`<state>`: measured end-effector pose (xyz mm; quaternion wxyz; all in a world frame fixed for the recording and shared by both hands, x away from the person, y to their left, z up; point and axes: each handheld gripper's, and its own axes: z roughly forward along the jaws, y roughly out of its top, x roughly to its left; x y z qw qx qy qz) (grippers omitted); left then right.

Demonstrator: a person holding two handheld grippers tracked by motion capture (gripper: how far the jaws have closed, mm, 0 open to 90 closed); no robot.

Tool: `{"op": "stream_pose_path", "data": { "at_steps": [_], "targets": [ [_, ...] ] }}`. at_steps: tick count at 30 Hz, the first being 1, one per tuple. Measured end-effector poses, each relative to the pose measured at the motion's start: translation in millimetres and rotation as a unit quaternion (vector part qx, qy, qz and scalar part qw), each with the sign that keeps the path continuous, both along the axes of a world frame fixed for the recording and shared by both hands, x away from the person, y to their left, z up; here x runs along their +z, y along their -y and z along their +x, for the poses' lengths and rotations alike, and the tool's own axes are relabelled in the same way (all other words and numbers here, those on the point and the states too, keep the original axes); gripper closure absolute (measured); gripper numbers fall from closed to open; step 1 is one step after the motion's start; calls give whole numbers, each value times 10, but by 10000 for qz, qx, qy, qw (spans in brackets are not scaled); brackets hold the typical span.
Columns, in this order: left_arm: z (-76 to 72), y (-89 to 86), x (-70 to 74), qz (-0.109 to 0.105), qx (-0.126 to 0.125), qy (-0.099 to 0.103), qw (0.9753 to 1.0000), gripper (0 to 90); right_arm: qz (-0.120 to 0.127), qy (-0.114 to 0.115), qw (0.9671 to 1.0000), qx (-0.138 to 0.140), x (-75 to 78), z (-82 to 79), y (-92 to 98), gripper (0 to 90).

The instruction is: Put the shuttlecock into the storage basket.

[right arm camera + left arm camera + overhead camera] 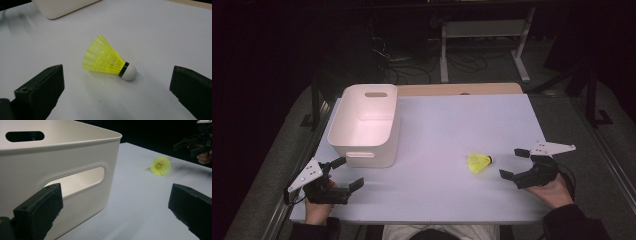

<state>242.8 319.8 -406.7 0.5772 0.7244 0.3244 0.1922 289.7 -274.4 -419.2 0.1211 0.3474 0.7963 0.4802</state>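
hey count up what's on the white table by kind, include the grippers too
Yellow shuttlecock: 1
White plastic bin: 1
Grippers: 2, the left gripper and the right gripper, both open
Total: 4

Around shuttlecock (479, 162): bare white table (437, 140) on every side, nothing crowding it.
Right gripper (514, 163): jaws wide apart, open path to the shuttlecock just ahead.
Obstacle: white bin (364, 125), near the left gripper (347, 172).
Bin top: open.
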Motion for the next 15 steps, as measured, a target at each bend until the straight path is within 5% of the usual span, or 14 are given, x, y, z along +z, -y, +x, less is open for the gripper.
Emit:
{"op": "stream_pose_path", "data": {
  "at_steps": [15],
  "targets": [
    [-1,1,2,14,-38,14,10000,0,-37,47,10000,70,7,-23,-17,0]
  ]
}}
